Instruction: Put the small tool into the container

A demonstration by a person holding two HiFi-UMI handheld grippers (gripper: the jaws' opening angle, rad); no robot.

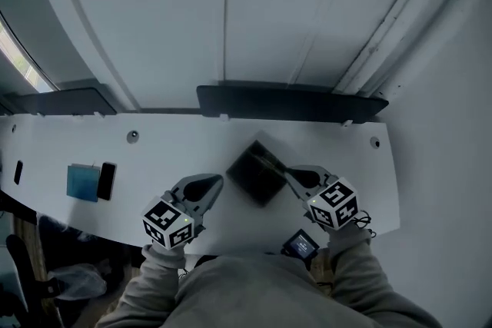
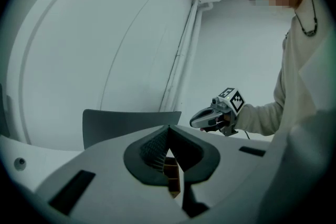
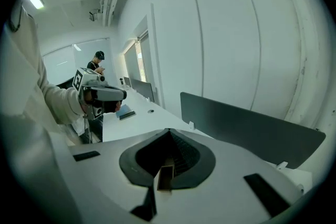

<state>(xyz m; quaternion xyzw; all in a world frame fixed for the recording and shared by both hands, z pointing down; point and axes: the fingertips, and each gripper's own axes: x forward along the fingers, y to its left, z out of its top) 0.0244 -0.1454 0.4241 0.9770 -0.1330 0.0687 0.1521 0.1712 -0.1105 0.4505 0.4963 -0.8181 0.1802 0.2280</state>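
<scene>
The dark square container [image 1: 257, 173] sits corner-on to the person on the white bench [image 1: 192, 146], between the 2 grippers. It is blurred and its inside reads only as black, so I cannot tell whether the small tool lies in it or which way the tool's long axis points.

The left gripper [image 1: 215, 181] and right gripper [image 1: 290, 172] both have their fingers clenched together on nothing; the right tips are just beside the container's right corner.

Only the head view shows the container, a blue pad [image 1: 82, 182] and a black phone [image 1: 107, 180]. Each gripper view shows the other gripper, and the right gripper view shows a 2nd person [image 3: 98, 62] far off.
</scene>
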